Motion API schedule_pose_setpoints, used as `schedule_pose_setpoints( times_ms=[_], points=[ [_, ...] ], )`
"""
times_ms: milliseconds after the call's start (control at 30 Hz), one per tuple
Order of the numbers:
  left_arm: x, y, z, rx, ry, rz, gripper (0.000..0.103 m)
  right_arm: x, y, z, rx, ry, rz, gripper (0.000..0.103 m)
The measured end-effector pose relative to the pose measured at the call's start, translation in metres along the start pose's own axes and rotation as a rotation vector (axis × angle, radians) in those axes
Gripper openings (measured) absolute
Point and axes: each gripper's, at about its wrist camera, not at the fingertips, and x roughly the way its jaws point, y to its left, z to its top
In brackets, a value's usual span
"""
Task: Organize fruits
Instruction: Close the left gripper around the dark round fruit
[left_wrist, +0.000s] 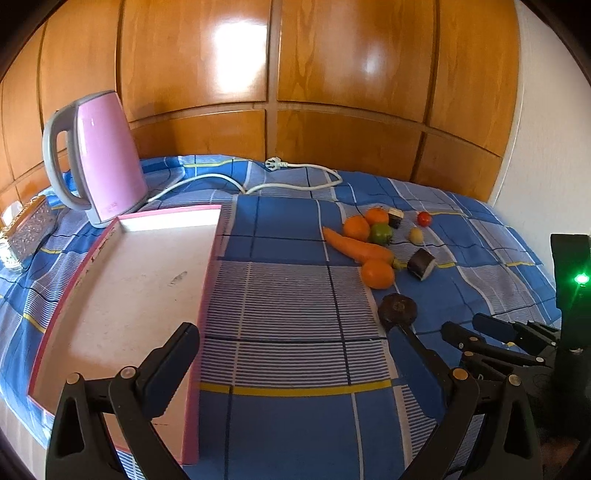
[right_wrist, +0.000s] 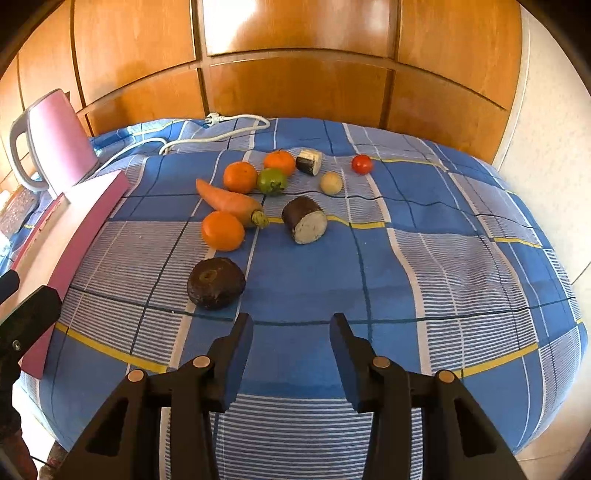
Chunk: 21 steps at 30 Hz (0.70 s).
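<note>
Fruits and vegetables lie on the blue checked cloth: three oranges, the nearest (right_wrist: 222, 230) (left_wrist: 377, 273), a carrot (right_wrist: 231, 202) (left_wrist: 358, 248), a green tomato (right_wrist: 272, 181), a red tomato (right_wrist: 361, 164), a pale round fruit (right_wrist: 331, 183), a dark cut piece (right_wrist: 305, 219) and a dark round piece (right_wrist: 216, 282) (left_wrist: 398, 309). An empty pink tray (left_wrist: 129, 280) lies at the left. My left gripper (left_wrist: 295, 354) is open beside the tray's right edge. My right gripper (right_wrist: 291, 332) is open, just short of the dark round piece, and also shows in the left wrist view (left_wrist: 476, 326).
A pink kettle (left_wrist: 99, 155) stands behind the tray, its white cord (left_wrist: 295, 181) trailing across the cloth's far side. A small dark-and-white block (right_wrist: 309, 161) lies among the fruits. A sparkly box (left_wrist: 31, 229) sits at far left. Wooden panels back the table.
</note>
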Motion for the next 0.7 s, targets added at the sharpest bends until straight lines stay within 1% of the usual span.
schedule_pose_setpoints(
  times_ms=[167,300,367,400,467,500,567,667,700],
  points=[
    [0.002,-0.003,-0.001,0.008,0.01,-0.007,0.103,0.0,-0.004,-0.002,0.018,-0.004,-0.007,0.044],
    [0.007,-0.008,-0.001,0.022,0.03,-0.039,0.101,0.001,-0.011,-0.001,0.036,-0.005,-0.013,0.044],
    [0.014,-0.012,0.001,0.038,0.052,-0.076,0.093,0.002,-0.014,-0.001,0.043,-0.002,-0.019,0.044],
    [0.016,-0.013,0.001,0.043,0.063,-0.094,0.09,0.003,-0.016,-0.001,0.048,-0.001,-0.022,0.044],
    [0.023,-0.016,0.002,0.053,0.089,-0.133,0.077,0.003,-0.022,-0.001,0.062,-0.001,-0.031,0.044],
    [0.028,-0.019,0.002,0.06,0.104,-0.153,0.073,0.004,-0.025,-0.001,0.069,-0.002,-0.037,0.044],
    [0.036,-0.024,0.003,0.072,0.133,-0.184,0.061,0.005,-0.031,-0.001,0.082,0.001,-0.048,0.044],
    [0.045,-0.032,0.004,0.078,0.164,-0.234,0.054,0.007,-0.038,-0.002,0.096,0.009,-0.056,0.044],
    [0.048,-0.037,0.005,0.083,0.174,-0.246,0.053,0.008,-0.04,-0.002,0.099,0.011,-0.057,0.044]
  ],
)
